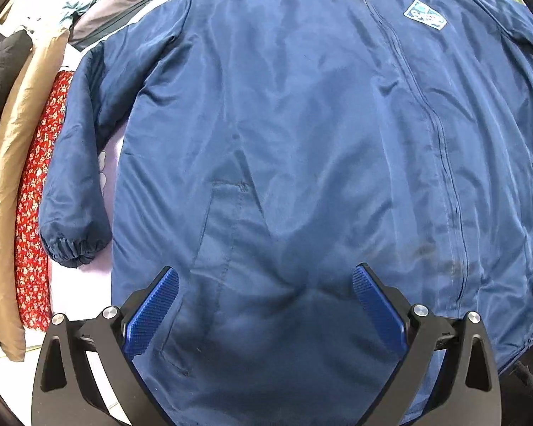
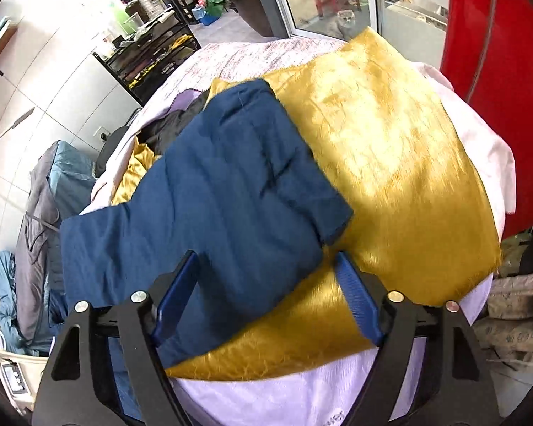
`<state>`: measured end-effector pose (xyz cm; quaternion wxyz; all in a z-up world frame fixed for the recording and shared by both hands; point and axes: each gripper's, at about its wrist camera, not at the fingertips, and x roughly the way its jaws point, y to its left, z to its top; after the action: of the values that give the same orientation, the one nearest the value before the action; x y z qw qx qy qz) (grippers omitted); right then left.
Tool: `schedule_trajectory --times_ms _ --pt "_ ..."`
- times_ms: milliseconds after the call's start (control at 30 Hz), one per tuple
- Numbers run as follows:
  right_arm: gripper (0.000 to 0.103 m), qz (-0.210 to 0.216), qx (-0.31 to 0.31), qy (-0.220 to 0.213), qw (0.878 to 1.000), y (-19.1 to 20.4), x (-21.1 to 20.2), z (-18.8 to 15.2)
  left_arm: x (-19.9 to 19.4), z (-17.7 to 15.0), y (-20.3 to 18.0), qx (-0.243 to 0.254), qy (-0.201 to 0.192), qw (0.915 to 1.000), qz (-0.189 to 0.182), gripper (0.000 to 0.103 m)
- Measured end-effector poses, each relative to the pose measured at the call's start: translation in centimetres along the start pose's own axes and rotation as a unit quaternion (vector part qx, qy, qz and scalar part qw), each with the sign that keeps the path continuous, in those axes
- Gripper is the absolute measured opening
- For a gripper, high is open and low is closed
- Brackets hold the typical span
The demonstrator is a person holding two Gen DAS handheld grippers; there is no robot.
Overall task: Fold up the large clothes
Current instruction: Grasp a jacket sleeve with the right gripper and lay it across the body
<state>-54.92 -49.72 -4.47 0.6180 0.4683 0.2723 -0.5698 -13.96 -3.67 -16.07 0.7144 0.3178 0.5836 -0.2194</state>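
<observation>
A large blue jacket (image 1: 302,124) lies spread flat, front up, with its zipper (image 1: 440,142) closed and a logo patch (image 1: 425,15) on the chest. One sleeve (image 1: 78,163) lies along its left side and ends in a gathered cuff. My left gripper (image 1: 265,271) hangs open over the jacket's lower part, with nothing pinched between its blue pads. In the right wrist view a folded dark blue garment (image 2: 213,195) rests on a golden cloth (image 2: 391,163). My right gripper (image 2: 266,255) hovers over that garment's near edge, jaws apart and gripping nothing.
Beside the jacket's sleeve lie a red floral cloth (image 1: 35,213), a tan cloth (image 1: 7,177) and a black garment (image 1: 0,71). A lilac cover (image 2: 284,397) drapes the table. A pile of grey and blue clothes (image 2: 42,213) sits at left, a red object (image 2: 497,71) at right.
</observation>
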Motion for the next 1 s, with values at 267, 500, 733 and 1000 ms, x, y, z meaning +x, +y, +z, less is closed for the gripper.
schedule_trajectory --times_ms 267,500,733,1000 --pt "0.026 0.0 -0.038 -0.008 0.999 0.9 0.3 0.4 1.0 -2.4 0.7 0.001 0.016 0.9998 0.006 0.096" --pt "0.016 0.031 -0.096 -0.051 0.994 4.9 -3.3 0.3 1.3 -2.5 1.3 0.002 0.008 1.0 0.006 0.096" --pt "0.015 0.16 -0.221 -0.076 0.959 18.8 -10.6 -2.0 0.3 0.5 3.4 -0.021 -0.032 0.9991 -0.016 0.096" --pt "0.015 0.33 -0.371 -0.023 0.868 38.3 -15.7 -12.3 -1.0 1.6 6.5 -0.045 -0.062 0.997 -0.013 0.096"
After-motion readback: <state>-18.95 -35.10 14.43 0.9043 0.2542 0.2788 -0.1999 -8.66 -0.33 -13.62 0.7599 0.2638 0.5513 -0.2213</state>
